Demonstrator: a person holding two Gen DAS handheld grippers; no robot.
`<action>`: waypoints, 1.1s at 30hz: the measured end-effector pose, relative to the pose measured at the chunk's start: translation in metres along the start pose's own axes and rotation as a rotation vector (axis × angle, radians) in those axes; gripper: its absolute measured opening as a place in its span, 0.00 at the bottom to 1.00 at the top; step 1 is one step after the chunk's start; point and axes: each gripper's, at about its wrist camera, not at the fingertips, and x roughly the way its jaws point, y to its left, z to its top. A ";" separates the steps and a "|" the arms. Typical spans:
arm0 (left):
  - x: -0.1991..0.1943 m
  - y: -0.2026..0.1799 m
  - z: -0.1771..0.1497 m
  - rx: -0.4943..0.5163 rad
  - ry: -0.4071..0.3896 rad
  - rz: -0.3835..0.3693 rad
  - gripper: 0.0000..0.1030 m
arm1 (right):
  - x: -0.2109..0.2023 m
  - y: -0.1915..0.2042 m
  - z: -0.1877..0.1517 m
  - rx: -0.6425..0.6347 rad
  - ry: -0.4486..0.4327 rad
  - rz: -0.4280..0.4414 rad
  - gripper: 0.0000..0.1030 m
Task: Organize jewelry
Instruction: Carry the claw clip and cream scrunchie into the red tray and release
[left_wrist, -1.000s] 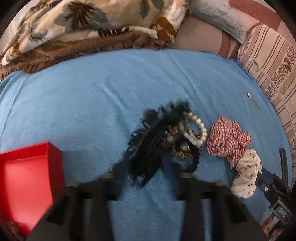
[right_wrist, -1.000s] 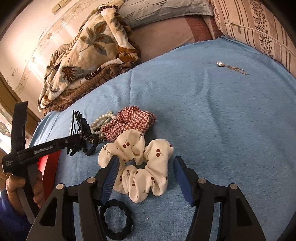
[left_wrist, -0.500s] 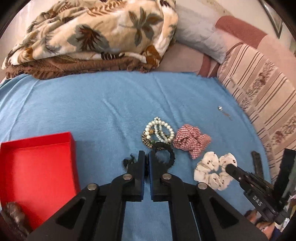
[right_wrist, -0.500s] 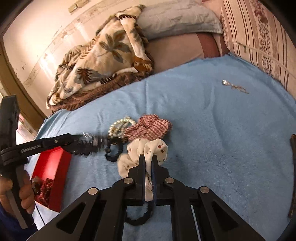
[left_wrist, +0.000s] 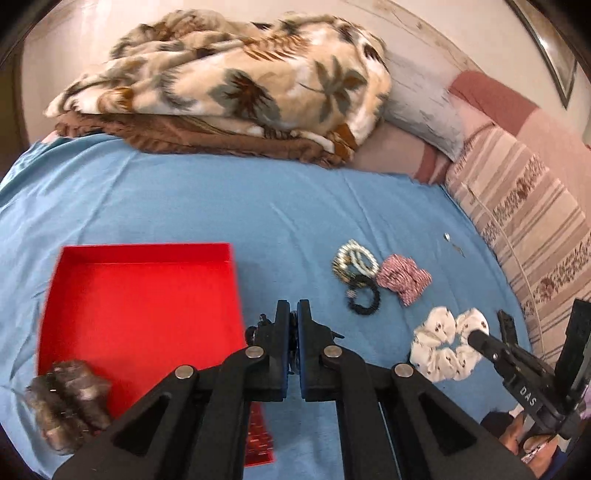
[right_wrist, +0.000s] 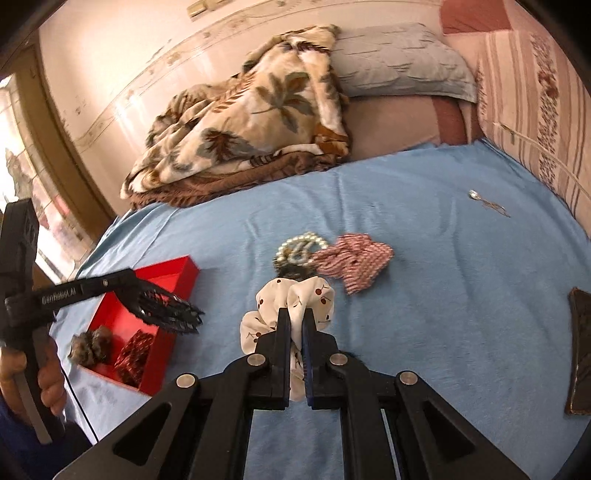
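Note:
My left gripper (left_wrist: 293, 308) is shut on a black claw hair clip (right_wrist: 168, 314), held just right of the red box (left_wrist: 140, 295), above the blue sheet. My right gripper (right_wrist: 295, 317) is shut on the white cherry-print scrunchie (right_wrist: 291, 295), lifted slightly; it also shows in the left wrist view (left_wrist: 439, 347). A pearl bracelet (left_wrist: 356, 256), a black hair tie (left_wrist: 364, 299) and a red checked scrunchie (left_wrist: 404, 277) lie together on the sheet. The box holds a furry brown scrunchie (left_wrist: 68, 398) and a red patterned piece (right_wrist: 135, 354).
A small silver earring (right_wrist: 487, 201) lies far right on the sheet. A dark flat item (right_wrist: 580, 350) sits at the right edge. A folded leaf-print blanket (left_wrist: 229, 88) and pillows (right_wrist: 399, 62) line the back; a striped cushion (left_wrist: 528, 221) runs along the right.
My left gripper closed on the black claw clip, lifted it off the pile and carried it left to the red box. My right gripper closed on the white scrunchie and raised it.

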 end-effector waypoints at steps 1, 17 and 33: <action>-0.008 0.010 0.001 -0.015 -0.017 0.010 0.03 | -0.001 0.006 0.001 -0.014 0.002 0.006 0.06; -0.021 0.169 0.009 -0.307 -0.084 0.129 0.03 | 0.080 0.137 0.037 -0.156 0.121 0.218 0.06; 0.026 0.224 0.032 -0.348 -0.058 0.173 0.04 | 0.207 0.200 0.048 -0.247 0.237 0.197 0.06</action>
